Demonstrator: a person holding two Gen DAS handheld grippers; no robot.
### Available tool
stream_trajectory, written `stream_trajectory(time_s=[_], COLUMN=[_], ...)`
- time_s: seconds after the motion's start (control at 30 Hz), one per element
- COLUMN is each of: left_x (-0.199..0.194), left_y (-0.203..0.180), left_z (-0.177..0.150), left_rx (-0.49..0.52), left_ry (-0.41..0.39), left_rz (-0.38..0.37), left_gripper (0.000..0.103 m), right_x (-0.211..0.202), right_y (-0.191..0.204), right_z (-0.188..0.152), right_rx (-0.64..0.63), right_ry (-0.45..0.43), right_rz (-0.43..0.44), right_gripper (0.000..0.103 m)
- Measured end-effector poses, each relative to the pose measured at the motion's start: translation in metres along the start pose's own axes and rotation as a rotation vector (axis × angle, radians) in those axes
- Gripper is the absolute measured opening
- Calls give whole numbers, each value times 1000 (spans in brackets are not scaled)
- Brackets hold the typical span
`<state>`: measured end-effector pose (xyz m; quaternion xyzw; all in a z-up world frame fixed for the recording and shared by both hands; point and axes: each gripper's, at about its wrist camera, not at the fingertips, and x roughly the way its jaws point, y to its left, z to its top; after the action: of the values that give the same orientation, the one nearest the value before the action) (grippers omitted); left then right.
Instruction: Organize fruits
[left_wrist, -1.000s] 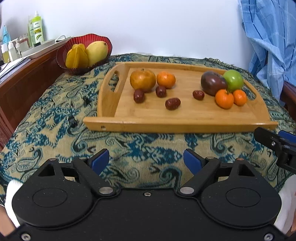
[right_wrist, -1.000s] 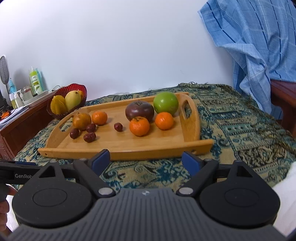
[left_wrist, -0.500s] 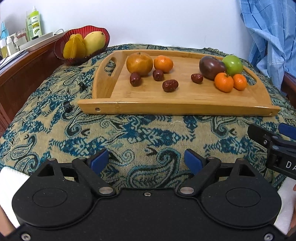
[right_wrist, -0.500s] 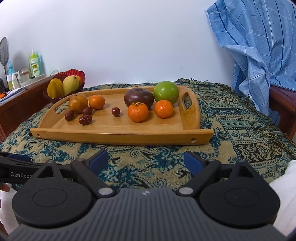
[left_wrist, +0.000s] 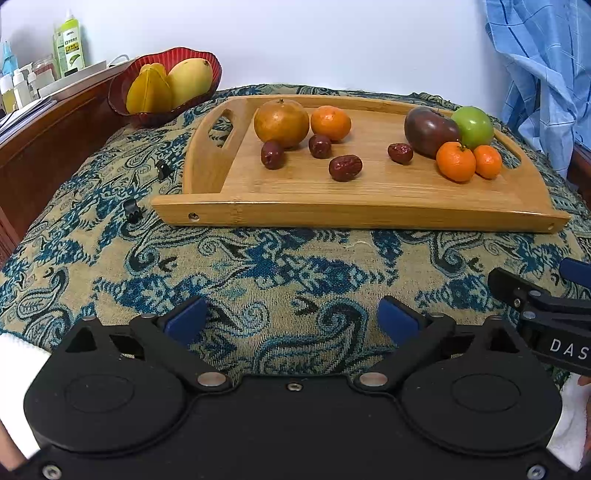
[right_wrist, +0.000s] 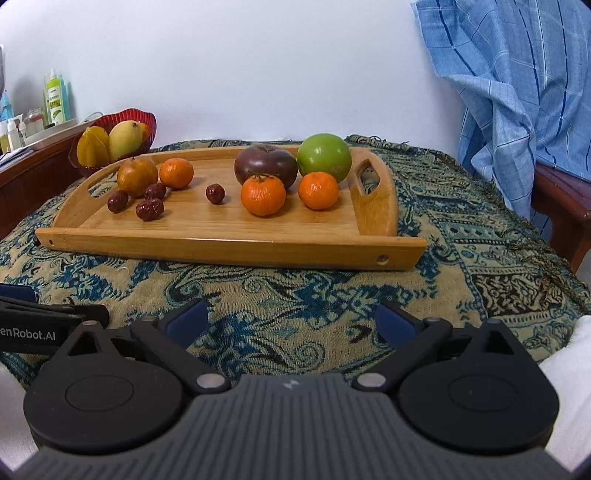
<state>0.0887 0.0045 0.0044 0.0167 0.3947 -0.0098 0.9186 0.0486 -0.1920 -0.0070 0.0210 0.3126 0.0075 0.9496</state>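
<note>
Left gripper (left_wrist: 291, 317) and right gripper (right_wrist: 291, 319) held with jaws apart, empty, short of wooden tray's (left_wrist: 369, 216) near edge; ribbed red fruit bowl (left_wrist: 122, 92) noted beyond its far-left corner.

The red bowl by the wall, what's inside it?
The red bowl holds a yellow mango and a starfruit. A reddish fruit peeks out behind the mango; anything beneath them is hidden.

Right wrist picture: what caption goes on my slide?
Open right gripper faces a wooden tray of fruit.
</note>
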Motion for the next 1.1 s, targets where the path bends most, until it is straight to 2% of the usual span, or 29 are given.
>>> stream_trajectory(time_s=[1.1], left_x=[7], left_y=[1], left_z=[3], left_rx=[5], left_ry=[25], left_rz=[-10], left_gripper=[103], right_x=[10], right_y=[7], right_z=[-1], right_rx=[-53], right_ry=[34], right_rz=[-17], right_gripper=[103])
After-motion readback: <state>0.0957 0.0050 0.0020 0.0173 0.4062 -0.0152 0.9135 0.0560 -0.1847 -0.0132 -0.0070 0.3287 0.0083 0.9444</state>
